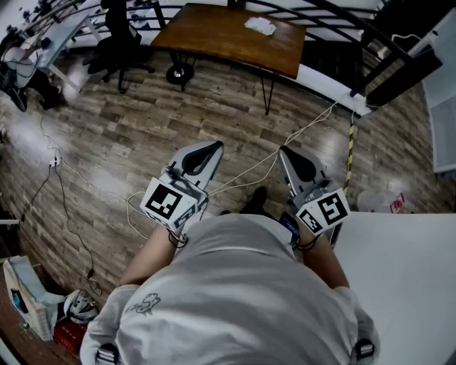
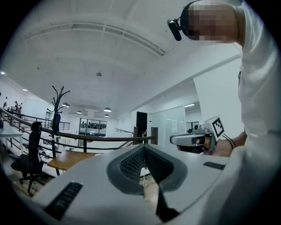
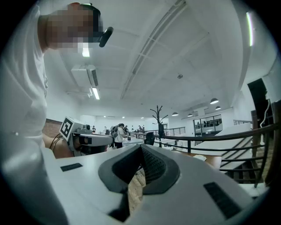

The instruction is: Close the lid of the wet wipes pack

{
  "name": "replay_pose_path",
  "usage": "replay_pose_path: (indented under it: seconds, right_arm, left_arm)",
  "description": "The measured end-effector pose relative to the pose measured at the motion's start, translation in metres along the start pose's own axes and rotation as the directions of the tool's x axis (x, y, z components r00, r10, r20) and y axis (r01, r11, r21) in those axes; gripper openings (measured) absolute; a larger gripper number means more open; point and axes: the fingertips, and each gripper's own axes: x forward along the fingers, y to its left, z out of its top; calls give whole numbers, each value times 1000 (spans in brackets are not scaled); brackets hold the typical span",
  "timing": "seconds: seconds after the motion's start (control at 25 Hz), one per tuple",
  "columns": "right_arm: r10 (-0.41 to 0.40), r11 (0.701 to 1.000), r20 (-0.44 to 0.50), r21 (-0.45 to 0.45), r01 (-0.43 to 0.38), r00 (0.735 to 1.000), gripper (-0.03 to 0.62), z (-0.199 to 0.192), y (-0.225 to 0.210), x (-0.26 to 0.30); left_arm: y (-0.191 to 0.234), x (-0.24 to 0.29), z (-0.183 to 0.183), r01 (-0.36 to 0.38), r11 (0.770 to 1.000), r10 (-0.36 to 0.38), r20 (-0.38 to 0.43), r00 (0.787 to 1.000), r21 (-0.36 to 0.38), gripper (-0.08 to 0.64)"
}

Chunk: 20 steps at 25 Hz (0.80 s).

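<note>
No wet wipes pack shows clearly in any view. The person holds both grippers level in front of the chest, above the wooden floor. In the head view, the left gripper (image 1: pixel 206 148) and the right gripper (image 1: pixel 288 152) point forward side by side, a little apart. The left gripper (image 2: pixel 144 147) has its dark pads meeting at the tip with nothing between them. The right gripper (image 3: pixel 141 147) is shut the same way and holds nothing. Each gripper view catches the other gripper from the side: the right gripper (image 2: pixel 195 139) and the left gripper (image 3: pixel 88 139).
A brown wooden table (image 1: pixel 214 36) stands ahead with a white crumpled item (image 1: pixel 260 26) on it. A white table (image 1: pixel 406 278) lies at the right, a clear plastic packet (image 1: pixel 377 202) just beyond its far edge. Cables (image 1: pixel 249 178) trail across the floor. A black office chair (image 1: pixel 117 43) and a black railing (image 1: pixel 342 14) stand farther off.
</note>
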Motion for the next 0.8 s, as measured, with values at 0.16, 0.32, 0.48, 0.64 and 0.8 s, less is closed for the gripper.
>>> replay_pose_path:
  seconds: [0.16, 0.32, 0.48, 0.64, 0.8]
  right_arm:
    - [2, 1000, -3, -2, -2, 1000, 32, 0, -6, 1]
    - [0, 1000, -5, 0, 0, 1000, 32, -1, -19, 3]
    - [-3, 1000, -9, 6, 3, 1000, 32, -4, -38, 1]
    - [-2, 1000, -16, 5, 2, 1000, 32, -7, -62, 1]
    - [5, 1000, -23, -3, -5, 1000, 32, -8, -90, 5]
  left_arm:
    - [1, 7, 3, -1, 1000, 1, 0, 1000, 14, 14]
    - [7, 16, 3, -11, 1000, 11, -3, 1000, 7, 14]
    - [11, 31, 0, -17, 1000, 17, -11, 1000, -1, 14]
    - [14, 55, -3, -20, 1000, 20, -21, 1000, -12, 14]
    - [21, 83, -4, -27, 1000, 27, -28, 999, -13, 14]
